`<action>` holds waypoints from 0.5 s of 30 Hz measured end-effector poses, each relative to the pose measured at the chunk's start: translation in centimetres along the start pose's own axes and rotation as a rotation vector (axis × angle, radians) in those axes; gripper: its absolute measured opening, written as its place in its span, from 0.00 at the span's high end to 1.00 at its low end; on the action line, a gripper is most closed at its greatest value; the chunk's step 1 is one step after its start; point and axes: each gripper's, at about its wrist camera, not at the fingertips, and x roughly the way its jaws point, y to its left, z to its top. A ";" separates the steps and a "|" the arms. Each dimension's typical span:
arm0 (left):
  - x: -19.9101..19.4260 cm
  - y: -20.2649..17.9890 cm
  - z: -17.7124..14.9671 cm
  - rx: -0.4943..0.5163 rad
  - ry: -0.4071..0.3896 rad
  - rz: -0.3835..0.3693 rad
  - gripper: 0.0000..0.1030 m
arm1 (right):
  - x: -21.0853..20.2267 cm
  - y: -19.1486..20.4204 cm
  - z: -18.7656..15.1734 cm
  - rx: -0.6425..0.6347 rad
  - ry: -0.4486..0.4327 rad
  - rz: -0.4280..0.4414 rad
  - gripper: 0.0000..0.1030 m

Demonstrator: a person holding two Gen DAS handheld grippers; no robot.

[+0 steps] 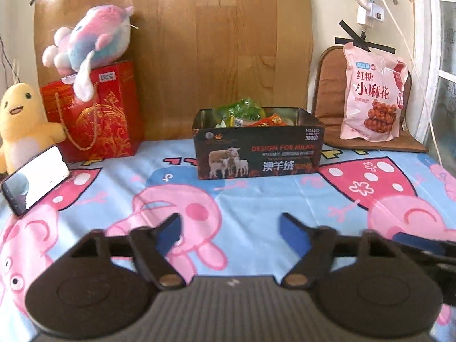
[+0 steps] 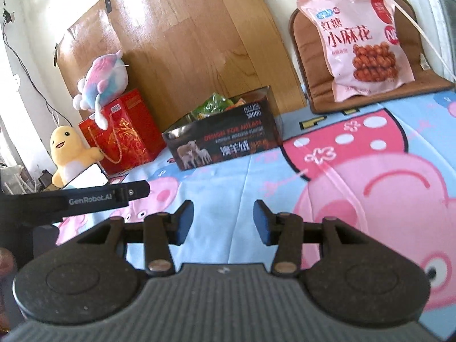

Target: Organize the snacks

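Observation:
A dark cardboard box (image 1: 258,154) printed with sheep stands at the back of the cartoon-print cloth, with several green, yellow and red snack packets (image 1: 242,111) inside. It also shows in the right wrist view, box (image 2: 225,142). A big pink snack bag (image 1: 373,94) leans upright on a brown cushion at the far right; it is the pink bag (image 2: 367,40) in the right view. My left gripper (image 1: 230,222) hangs open over the cloth, well short of the box, nothing between its blue pads. My right gripper (image 2: 223,216) is open and empty too, to the right of the left one.
A red gift bag (image 1: 97,114) with a pink-blue plush (image 1: 91,40) on top stands left of the box, beside a yellow plush (image 1: 22,119). A phone (image 1: 35,179) leans at the left edge. The brown cushion (image 1: 327,85) and a wooden board (image 1: 213,42) back the table.

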 end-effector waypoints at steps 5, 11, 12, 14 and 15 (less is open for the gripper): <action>-0.6 0.3 -0.2 0.005 -0.036 0.038 0.00 | -1.1 0.5 0.0 -0.004 -0.020 -0.006 0.45; 0.3 0.8 0.1 -0.005 -0.023 0.059 0.00 | -0.5 0.5 -0.3 -0.009 -0.007 -0.032 0.40; 0.4 0.8 0.1 -0.004 -0.022 0.059 0.00 | -0.2 0.4 -0.3 -0.006 -0.002 -0.041 0.40; 1.0 0.8 0.2 -0.003 -0.015 0.065 0.00 | 0.4 0.2 -0.3 -0.006 0.005 -0.053 0.39; 1.3 0.8 0.1 -0.004 -0.012 0.066 0.00 | 0.7 0.1 -0.4 -0.007 0.008 -0.056 0.39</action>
